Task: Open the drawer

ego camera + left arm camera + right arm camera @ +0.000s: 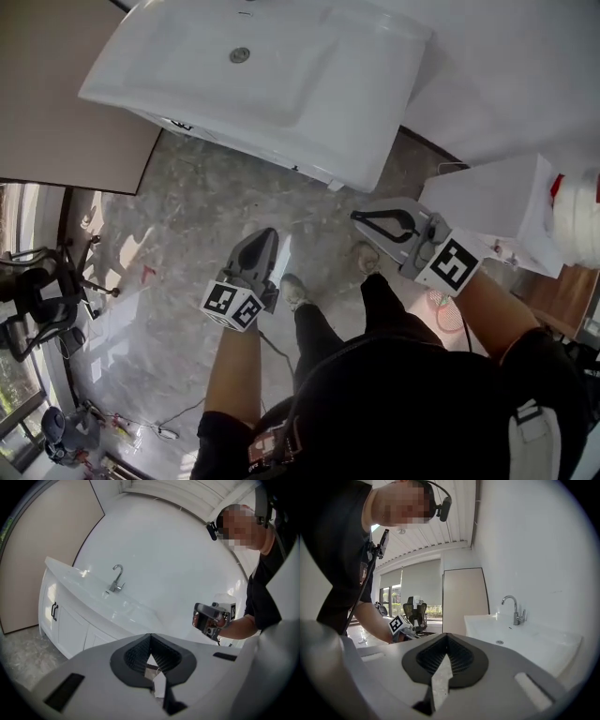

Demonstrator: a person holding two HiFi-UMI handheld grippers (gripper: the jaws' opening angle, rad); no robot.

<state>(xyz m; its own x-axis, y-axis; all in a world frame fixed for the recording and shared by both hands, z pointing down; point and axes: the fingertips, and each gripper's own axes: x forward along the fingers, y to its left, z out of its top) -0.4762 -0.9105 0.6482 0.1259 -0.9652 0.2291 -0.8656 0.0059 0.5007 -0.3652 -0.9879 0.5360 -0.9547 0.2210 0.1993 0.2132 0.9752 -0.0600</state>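
Hovering over the floor (pixel 178 244), the left tool (pixel 266 239) is closed and empty. The right tool (pixel 360 219), at its 3 o'clock, is likewise closed and empty. The cabinet (pixel 70 630) under the sink (pixel 367 131) stands at 12 o'clock, but its drawer cannot be made out.

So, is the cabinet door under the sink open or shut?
Shut: the cabinet door with the black handle sits flush under the sink.

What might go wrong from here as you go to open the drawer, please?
1. The left gripper and right gripper are both shut, so they could bump a handle rather than take it.
2. In the head view the sink hides the fronts, so a wrong front might be pulled.
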